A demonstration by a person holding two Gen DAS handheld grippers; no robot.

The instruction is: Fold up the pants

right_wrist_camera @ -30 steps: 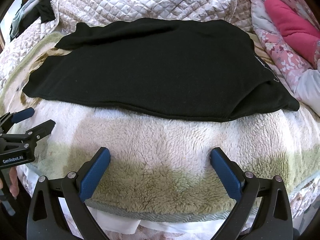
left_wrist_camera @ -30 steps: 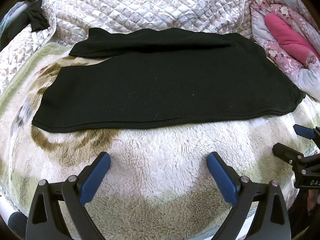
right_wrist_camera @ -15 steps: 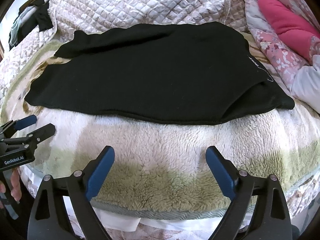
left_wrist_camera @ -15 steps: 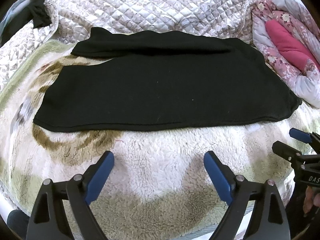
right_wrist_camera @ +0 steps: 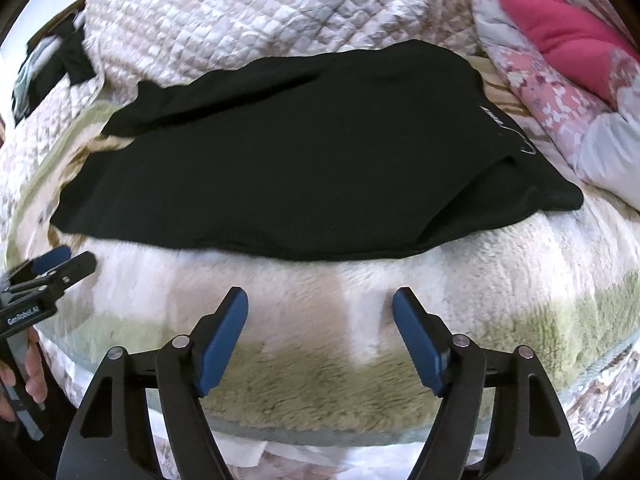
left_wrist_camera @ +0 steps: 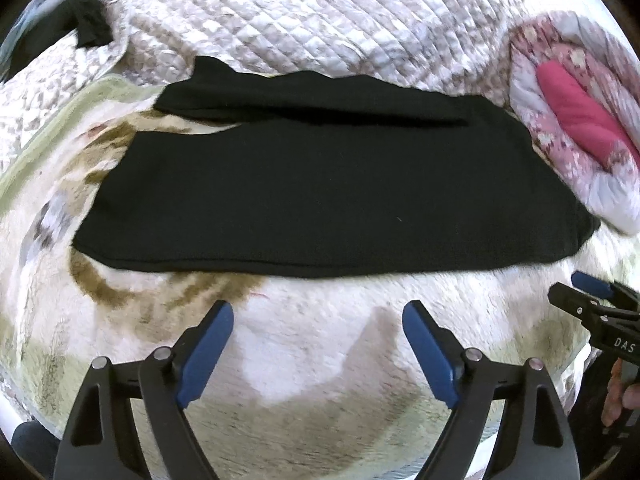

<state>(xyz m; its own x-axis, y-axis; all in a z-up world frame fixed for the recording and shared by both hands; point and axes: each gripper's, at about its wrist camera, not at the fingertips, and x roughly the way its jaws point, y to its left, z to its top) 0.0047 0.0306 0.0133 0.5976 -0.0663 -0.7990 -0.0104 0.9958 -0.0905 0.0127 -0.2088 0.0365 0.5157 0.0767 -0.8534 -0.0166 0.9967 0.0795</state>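
Observation:
Black pants (left_wrist_camera: 320, 192) (right_wrist_camera: 280, 160) lie flat across a fleece blanket (left_wrist_camera: 320, 340) (right_wrist_camera: 500, 280), legs laid one on the other and stretching left, waistband at the right with a small white logo (right_wrist_camera: 500, 124). My left gripper (left_wrist_camera: 318, 312) hovers over bare blanket just short of the pants' near edge; its jaws are closing with nothing between them. Farther right along that same edge, my right gripper (right_wrist_camera: 320, 300) is also closing on empty air. Each gripper shows at the side of the other's view: the right gripper (left_wrist_camera: 576, 286) and the left gripper (right_wrist_camera: 74, 260).
A quilted white-and-beige bedspread (left_wrist_camera: 320, 20) (right_wrist_camera: 240, 20) lies behind the pants. A pink floral duvet with a magenta pillow (left_wrist_camera: 580, 120) (right_wrist_camera: 560, 40) is bunched at the right. Dark clothing (left_wrist_camera: 88, 28) sits at the far left. A hand (right_wrist_camera: 32, 376) holds the left gripper's handle.
Both grippers' jaws have narrowed, the right more than the left. The right view has tilted a little, so the pants look slanted.

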